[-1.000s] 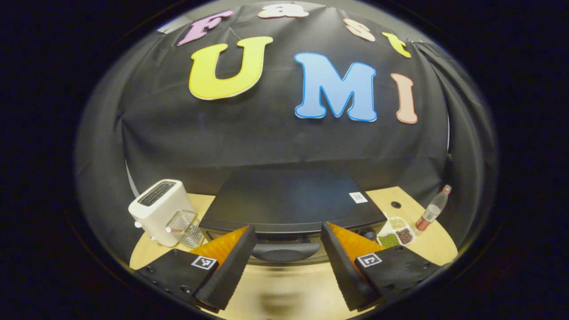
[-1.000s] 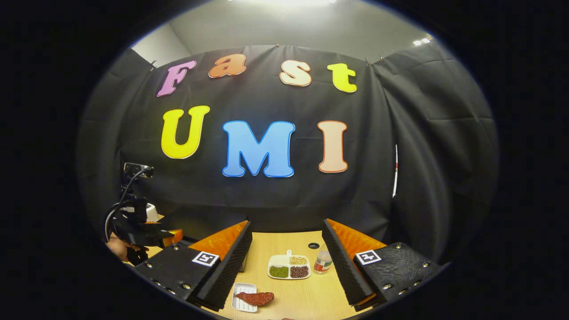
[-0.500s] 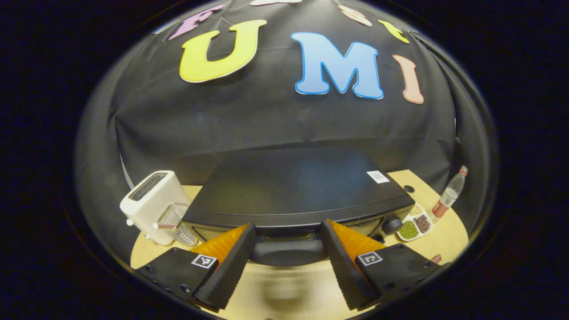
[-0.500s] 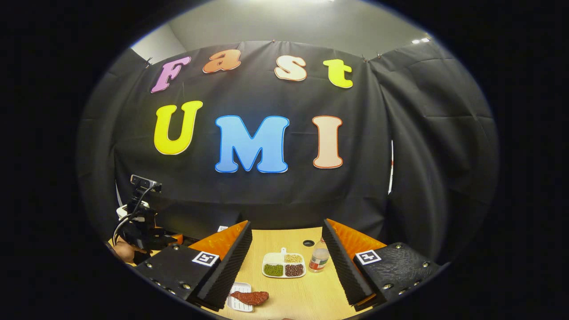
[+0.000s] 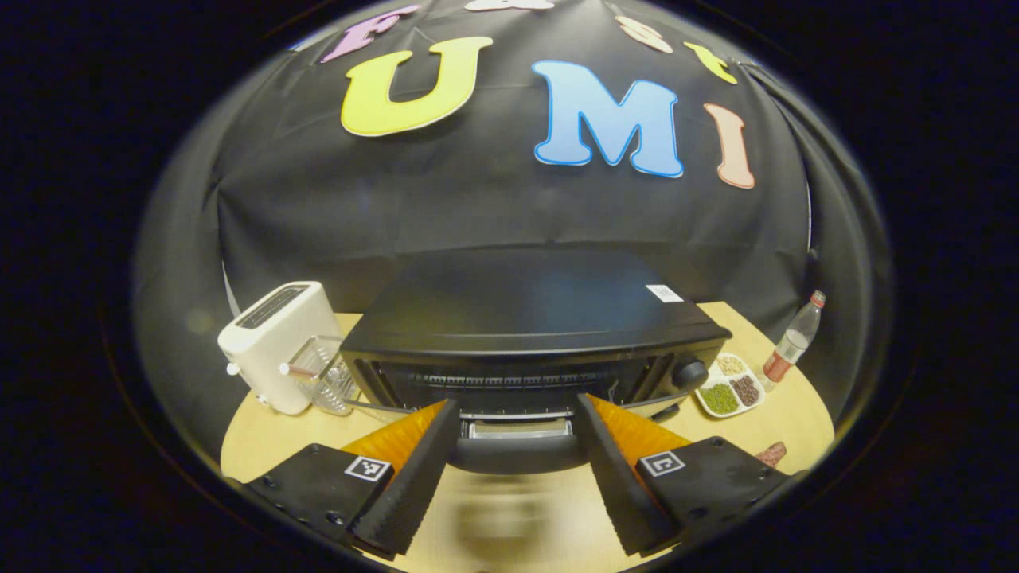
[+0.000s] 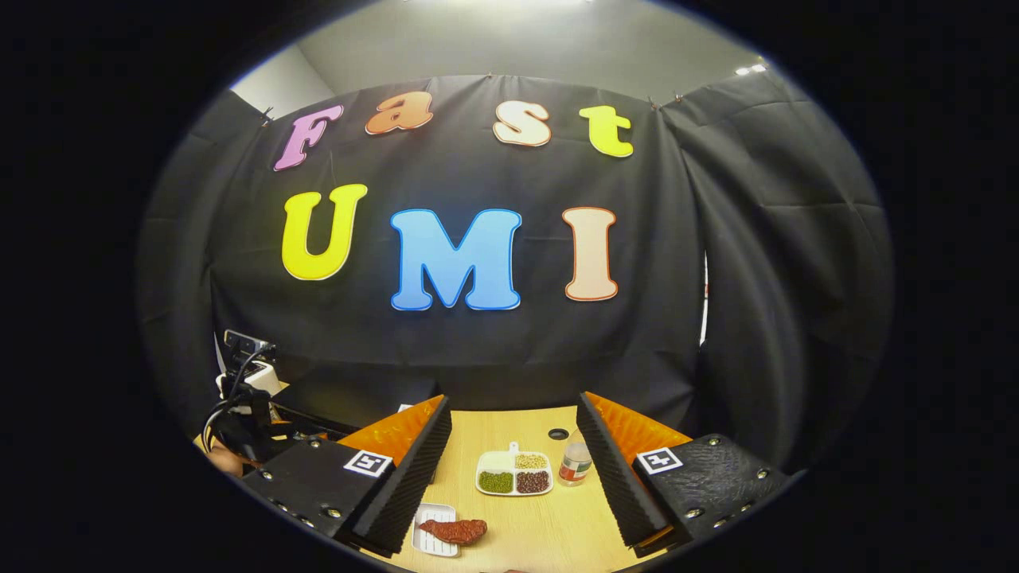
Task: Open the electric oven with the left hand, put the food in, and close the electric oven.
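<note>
Left gripper [image 5: 516, 454] spread wide astride the door handle [image 5: 516, 452] of the electric oven [image 5: 525, 334], frame centre — door ajar. Right gripper [image 6: 513, 465] released; food [image 6: 454, 530] bottom centre on the bench [image 6: 517, 517].

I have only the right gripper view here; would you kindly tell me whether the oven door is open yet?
Observer: Partly. In the left gripper view the oven has its door ajar at the top, and a wire rack shows through the gap.
Operator: Thank you. Where is the left gripper relative to the handle?
Observer: The left gripper is open, and the door handle lies between its fingers. I cannot tell whether they touch it.
</note>
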The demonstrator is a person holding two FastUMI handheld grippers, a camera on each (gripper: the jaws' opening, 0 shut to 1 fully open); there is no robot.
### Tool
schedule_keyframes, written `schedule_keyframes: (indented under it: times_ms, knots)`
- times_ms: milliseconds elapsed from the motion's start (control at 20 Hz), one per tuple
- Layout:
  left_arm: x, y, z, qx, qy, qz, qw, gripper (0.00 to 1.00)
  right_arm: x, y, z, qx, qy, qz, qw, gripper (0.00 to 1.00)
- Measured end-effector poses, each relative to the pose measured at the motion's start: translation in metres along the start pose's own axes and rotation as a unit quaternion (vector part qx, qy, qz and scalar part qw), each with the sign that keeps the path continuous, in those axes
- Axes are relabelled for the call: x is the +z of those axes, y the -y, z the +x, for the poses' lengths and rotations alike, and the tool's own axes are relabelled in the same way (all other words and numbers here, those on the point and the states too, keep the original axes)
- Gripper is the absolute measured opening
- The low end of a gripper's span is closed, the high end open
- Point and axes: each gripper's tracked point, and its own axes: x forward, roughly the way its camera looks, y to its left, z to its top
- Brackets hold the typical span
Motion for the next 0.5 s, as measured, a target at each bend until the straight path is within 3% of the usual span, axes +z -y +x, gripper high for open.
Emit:
schedule_keyframes:
  times_ms: [250,300,450,500]
  knots:
    - [-0.036,0.004,-0.018,-0.003,-0.029,0.003,1.000,1.00,0.000,-0.011,-0.001,0.014,-0.002,0.004,1.000,0.96]
    - [-0.042,0.003,-0.021,-0.003,-0.034,0.006,0.999,0.93,0.001,-0.013,0.000,0.017,-0.002,0.003,1.000,0.96]
    - [-0.059,0.005,-0.026,-0.004,-0.044,0.020,0.999,0.93,0.001,-0.019,-0.003,0.024,-0.001,-0.001,1.000,0.96]
    - [-0.063,0.005,-0.027,-0.004,-0.046,0.025,0.999,0.98,0.001,-0.020,-0.003,0.025,-0.003,-0.003,1.000,0.96]
